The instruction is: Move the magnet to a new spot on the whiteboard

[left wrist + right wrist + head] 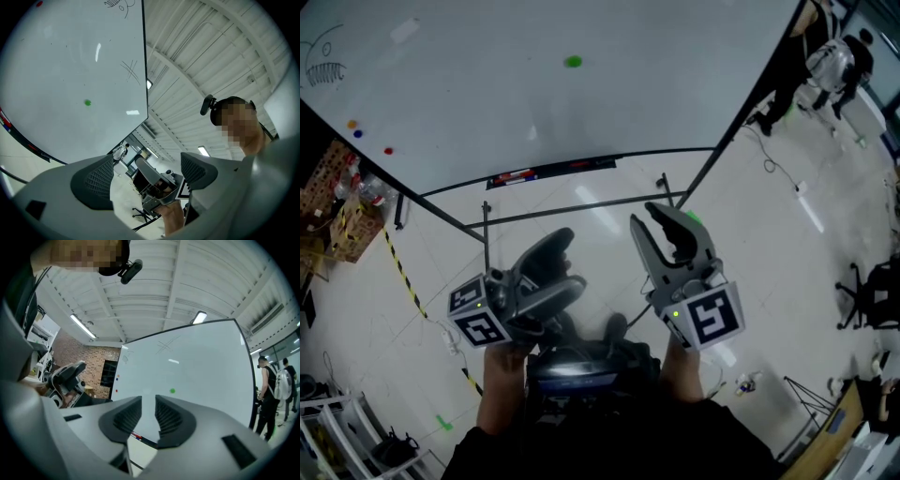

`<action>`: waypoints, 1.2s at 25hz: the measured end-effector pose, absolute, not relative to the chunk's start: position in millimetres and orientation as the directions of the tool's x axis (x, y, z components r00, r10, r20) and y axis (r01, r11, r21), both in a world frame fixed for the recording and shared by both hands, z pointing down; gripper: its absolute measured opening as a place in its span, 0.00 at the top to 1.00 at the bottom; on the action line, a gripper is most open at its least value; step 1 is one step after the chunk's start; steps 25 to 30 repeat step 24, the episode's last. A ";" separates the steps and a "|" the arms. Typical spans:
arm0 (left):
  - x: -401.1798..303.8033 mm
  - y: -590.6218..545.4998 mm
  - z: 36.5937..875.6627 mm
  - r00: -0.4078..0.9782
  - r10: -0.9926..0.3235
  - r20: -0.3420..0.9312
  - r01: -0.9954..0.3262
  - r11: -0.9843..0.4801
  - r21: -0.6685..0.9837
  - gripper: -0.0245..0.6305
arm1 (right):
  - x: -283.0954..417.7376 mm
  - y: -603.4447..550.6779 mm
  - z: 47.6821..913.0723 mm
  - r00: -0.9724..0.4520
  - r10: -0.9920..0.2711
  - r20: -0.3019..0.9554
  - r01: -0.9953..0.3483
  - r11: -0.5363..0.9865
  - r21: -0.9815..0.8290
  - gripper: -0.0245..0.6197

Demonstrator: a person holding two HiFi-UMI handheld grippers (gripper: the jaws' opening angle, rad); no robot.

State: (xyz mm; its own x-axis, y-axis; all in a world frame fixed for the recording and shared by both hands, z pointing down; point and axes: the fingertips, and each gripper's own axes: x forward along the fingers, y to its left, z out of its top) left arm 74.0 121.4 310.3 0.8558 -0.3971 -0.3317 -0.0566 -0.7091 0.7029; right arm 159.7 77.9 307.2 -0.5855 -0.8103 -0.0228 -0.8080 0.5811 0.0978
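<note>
The whiteboard [487, 84] fills the upper part of the head view, leaning on its dark stand. The green magnet [573, 62] sits on the whiteboard near the top middle, alone on bare white surface and well apart from both grippers. Three smaller magnets, orange [352, 124], blue [358, 134] and red [388, 150], are clustered near the whiteboard's left edge, below a small line drawing [323, 64] in its left corner. Along the whiteboard's bottom edge runs a narrow tray [553, 172] with markers lying in it.

Both grippers are held low, well below the whiteboard's bottom edge and away from its surface. The left gripper [565, 267] is released: in the left gripper view its two ribbed pads [96, 180] stand wide apart with nothing between them, and the other gripper and the hand holding it show through the gap. From that view the green magnet is a small dot on the whiteboard, above the left pad.

The right gripper [668, 221] points up toward the whiteboard. In the right gripper view its jaws are drawn almost together, with only a thin slit between them, and they grasp nothing. The green magnet shows on the whiteboard just above the right-hand pad.

Past the whiteboard's right edge two people [830, 61] stand on the pale floor, and an office chair [870, 295] is further down that side
</note>
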 end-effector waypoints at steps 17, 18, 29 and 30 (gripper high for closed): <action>46.5 113.1 308.7 0.846 -0.395 -0.358 -0.033 -0.709 0.705 0.29 | 128.4 72.3 303.7 -0.597 -0.802 0.007 -0.795 0.593 0.130 0.79; 44.3 111.4 308.8 0.845 -0.396 -0.359 -0.033 -0.709 0.705 0.29 | 125.1 70.9 303.6 -0.600 -0.800 0.007 -0.792 0.596 0.133 0.79; 40.1 106.3 305.7 0.848 -0.387 -0.362 -0.026 -0.712 0.702 0.29 | 116.6 64.4 302.4 -0.603 -0.798 0.013 -0.790 0.599 0.133 0.79; 40.1 106.3 305.7 0.848 -0.387 -0.362 -0.026 -0.712 0.702 0.29 | 116.6 64.4 302.4 -0.603 -0.798 0.013 -0.790 0.599 0.133 0.79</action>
